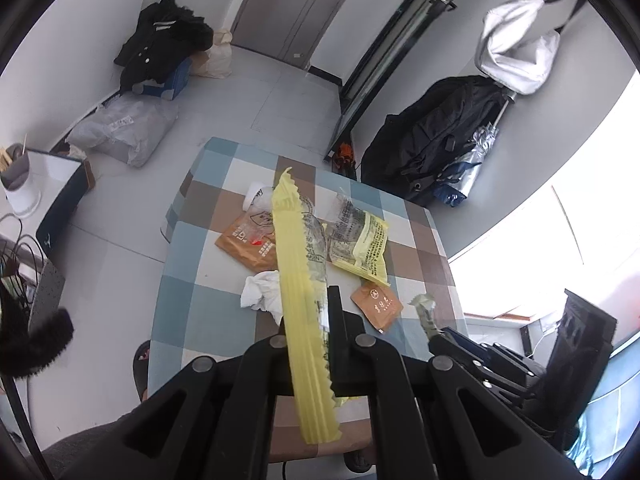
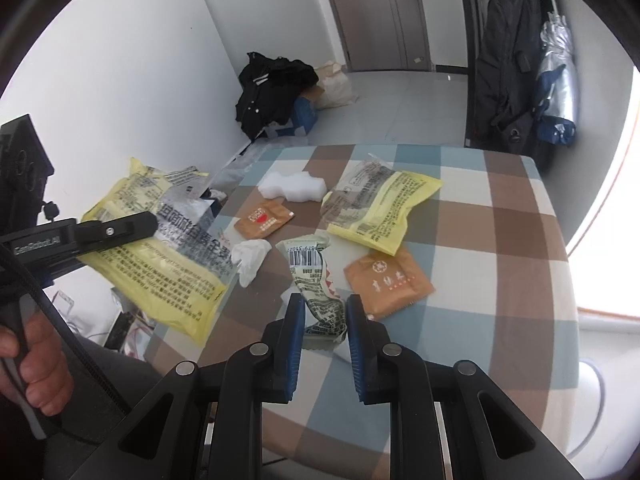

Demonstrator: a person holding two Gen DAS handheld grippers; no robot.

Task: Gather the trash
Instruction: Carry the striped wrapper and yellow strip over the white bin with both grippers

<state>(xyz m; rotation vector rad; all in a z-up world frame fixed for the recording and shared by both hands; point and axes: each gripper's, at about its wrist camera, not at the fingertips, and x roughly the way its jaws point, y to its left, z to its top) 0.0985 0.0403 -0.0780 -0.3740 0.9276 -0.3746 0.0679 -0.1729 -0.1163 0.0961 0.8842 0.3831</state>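
Observation:
My left gripper (image 1: 318, 312) is shut on a large yellow printed wrapper (image 1: 296, 264), seen edge-on and lifted over the table. In the right wrist view the same left gripper (image 2: 150, 222) holds that yellow wrapper (image 2: 160, 268) flat at the left. My right gripper (image 2: 324, 314) is shut on a crumpled barcode wrapper (image 2: 316, 280), which sticks out forward from between the blue pads (image 2: 294, 320). On the checked table (image 2: 500, 240) lie a second yellow wrapper (image 2: 380, 208), a big orange sachet (image 2: 388, 280), a small orange sachet (image 2: 264, 220), a white tissue (image 2: 250, 256) and a white foam piece (image 2: 292, 188).
A black bag (image 2: 504, 60) and a silver umbrella (image 2: 558, 80) hang at the wall beyond the table's far right. Dark clothes (image 2: 272, 88) and bags are piled on the floor by the door. A side table with a cup (image 1: 20, 184) stands to the left. A hand (image 2: 36, 364) grips the left tool.

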